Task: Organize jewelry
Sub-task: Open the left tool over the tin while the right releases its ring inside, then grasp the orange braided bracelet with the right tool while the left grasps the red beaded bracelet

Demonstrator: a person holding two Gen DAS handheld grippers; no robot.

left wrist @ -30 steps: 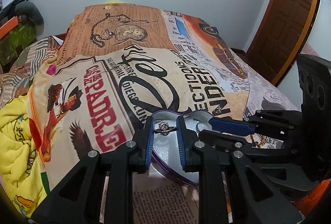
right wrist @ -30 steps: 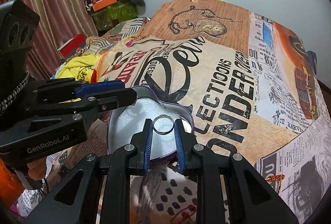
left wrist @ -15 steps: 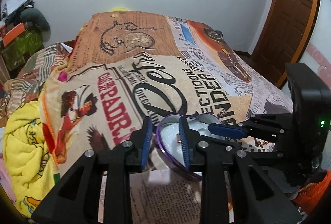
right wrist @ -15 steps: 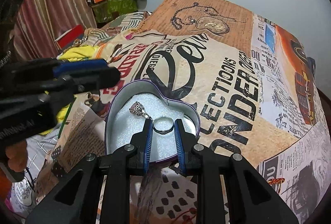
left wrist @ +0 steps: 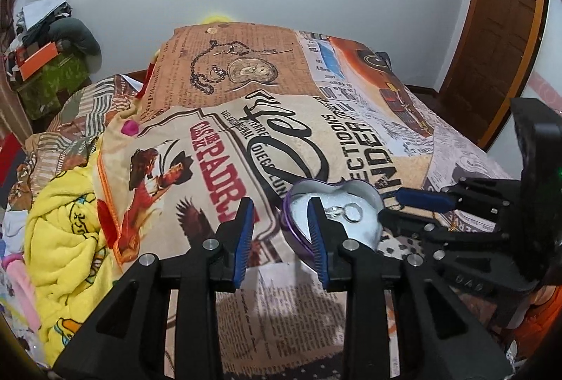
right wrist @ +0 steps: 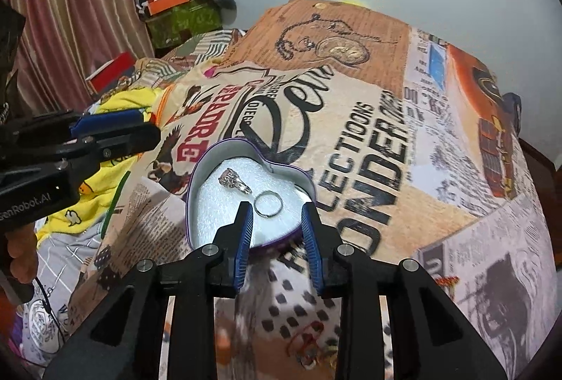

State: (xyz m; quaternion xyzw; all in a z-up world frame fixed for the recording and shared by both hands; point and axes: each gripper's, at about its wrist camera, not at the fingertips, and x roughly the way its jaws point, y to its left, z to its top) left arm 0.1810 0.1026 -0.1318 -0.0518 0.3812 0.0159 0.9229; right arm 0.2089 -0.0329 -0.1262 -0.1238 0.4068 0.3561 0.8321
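Note:
A purple heart-shaped tin (right wrist: 196,169) with white foam lining lies on the bed; it also shows in the left wrist view (left wrist: 291,201). Two rings lie inside: an ornate silver ring (right wrist: 230,178) and a plain silver band (right wrist: 268,203), both seen too in the left wrist view, ornate (left wrist: 333,212) and plain (left wrist: 353,213). My right gripper (right wrist: 277,222) is open and empty just above the tin's near edge, behind the plain band. My left gripper (left wrist: 281,225) is open and empty, left of the tin. Each gripper shows from the side in the other's view.
The bed is covered by a printed newspaper-style blanket (left wrist: 316,134). A yellow towel (left wrist: 66,222) lies at the left. Loose red and gold jewelry (right wrist: 305,345) lies near the front edge. Boxes and clothes (right wrist: 175,7) are piled by the curtain. A wooden door (left wrist: 498,39) stands right.
Both grippers opened. The left let the ornate ring go into the tin and drew back left. The right released the plain band onto the foam and backed off slightly.

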